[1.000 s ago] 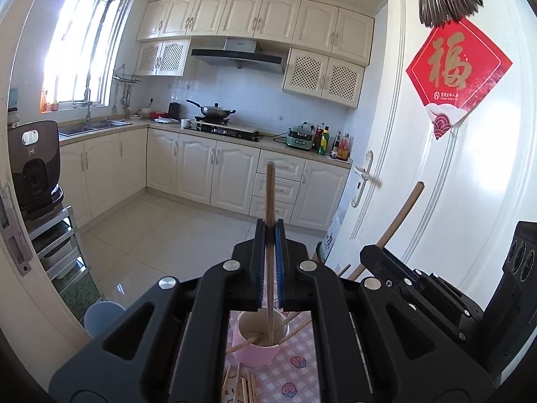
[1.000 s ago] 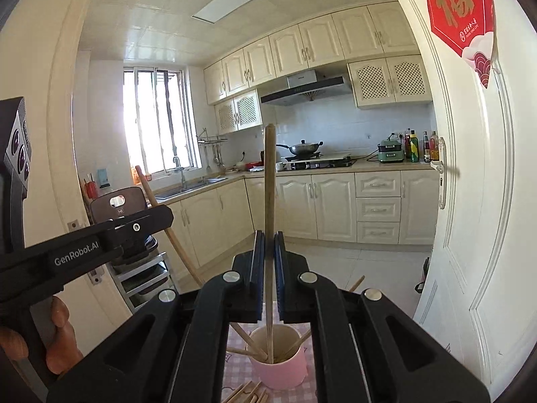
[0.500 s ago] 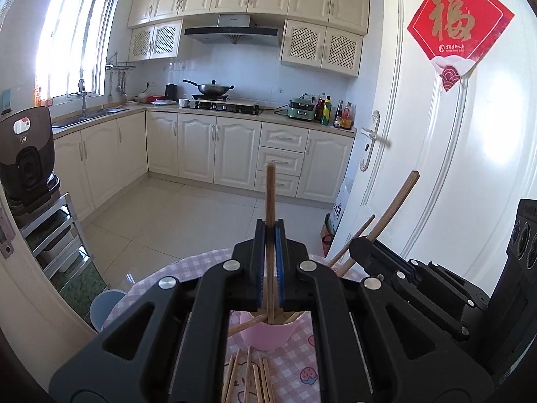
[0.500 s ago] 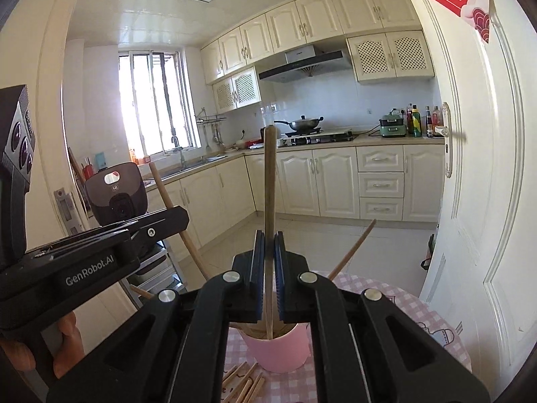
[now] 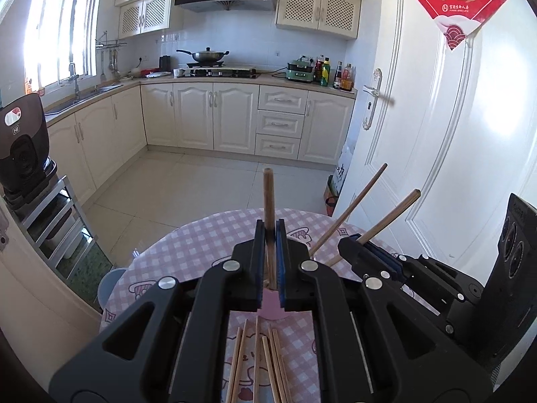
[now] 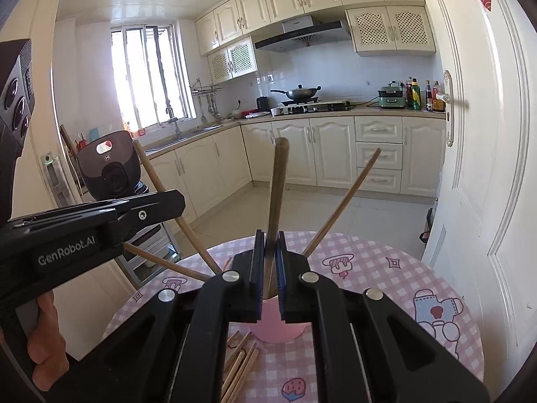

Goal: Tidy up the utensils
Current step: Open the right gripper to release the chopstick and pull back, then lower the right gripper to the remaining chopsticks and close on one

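In the left wrist view my left gripper [image 5: 270, 235] is shut on an upright wooden chopstick [image 5: 268, 198] whose lower end dips into the pink cup [image 5: 268, 307]. The right wrist view shows my right gripper [image 6: 268, 245] shut on another chopstick [image 6: 278, 184], also over the pink cup [image 6: 278, 327]. Each gripper shows in the other's view: the right gripper [image 5: 349, 241] to the right, the left gripper [image 6: 174, 201] to the left. More chopsticks [image 6: 342, 205] lean out of the cup. Several loose chopsticks [image 5: 261, 362] lie on the pink checked table [image 5: 201, 245] in front of it.
The round table [image 6: 386, 268] ends close behind the cup, with tiled floor beyond. A white door [image 5: 436, 134] stands just right of it. A metal rack with a dark appliance [image 5: 23, 154] and a pale blue bin [image 5: 109, 285] are at the left. A person's hand [image 6: 43, 352] holds the left gripper.
Both grippers have sunk toward the pink cup with their chopsticks and tipped downward. The checked table and the loose chopsticks have come fully into view.
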Demonstrator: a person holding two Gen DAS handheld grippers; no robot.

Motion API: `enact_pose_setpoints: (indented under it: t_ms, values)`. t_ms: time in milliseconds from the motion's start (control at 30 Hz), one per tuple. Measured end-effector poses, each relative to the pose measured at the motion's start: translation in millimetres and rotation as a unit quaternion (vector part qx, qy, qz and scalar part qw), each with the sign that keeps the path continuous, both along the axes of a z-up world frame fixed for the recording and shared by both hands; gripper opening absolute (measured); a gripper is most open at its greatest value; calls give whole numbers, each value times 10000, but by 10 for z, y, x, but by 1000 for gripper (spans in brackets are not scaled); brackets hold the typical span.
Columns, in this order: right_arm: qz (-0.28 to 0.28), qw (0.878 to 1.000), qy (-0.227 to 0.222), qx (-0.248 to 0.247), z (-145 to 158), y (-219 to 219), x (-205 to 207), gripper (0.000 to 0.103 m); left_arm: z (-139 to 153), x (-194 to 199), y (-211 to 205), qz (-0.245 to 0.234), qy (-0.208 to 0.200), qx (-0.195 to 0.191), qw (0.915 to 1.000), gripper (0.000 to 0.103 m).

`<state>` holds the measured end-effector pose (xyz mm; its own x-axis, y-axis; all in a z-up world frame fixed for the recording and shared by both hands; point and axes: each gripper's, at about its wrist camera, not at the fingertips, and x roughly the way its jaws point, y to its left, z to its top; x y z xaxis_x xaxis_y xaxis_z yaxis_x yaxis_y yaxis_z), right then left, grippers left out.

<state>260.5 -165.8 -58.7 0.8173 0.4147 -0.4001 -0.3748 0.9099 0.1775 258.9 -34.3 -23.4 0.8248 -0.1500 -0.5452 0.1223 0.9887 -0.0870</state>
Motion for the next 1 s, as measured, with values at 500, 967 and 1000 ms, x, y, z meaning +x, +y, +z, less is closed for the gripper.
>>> enact_pose_setpoints:
  t_ms: [500, 967, 1000]
  values:
    - [-171, 9995, 73, 249, 174, -134, -351, 42, 233, -449, 194, 107, -379, 117, 9992, 67]
    - [87, 9981, 583, 189, -99, 7, -720, 44, -243, -924, 727, 365, 103, 299, 9988, 71]
    - [130, 9972, 713, 157, -168, 34, -721, 44, -337, -915, 774, 338, 262, 255, 9988, 71]
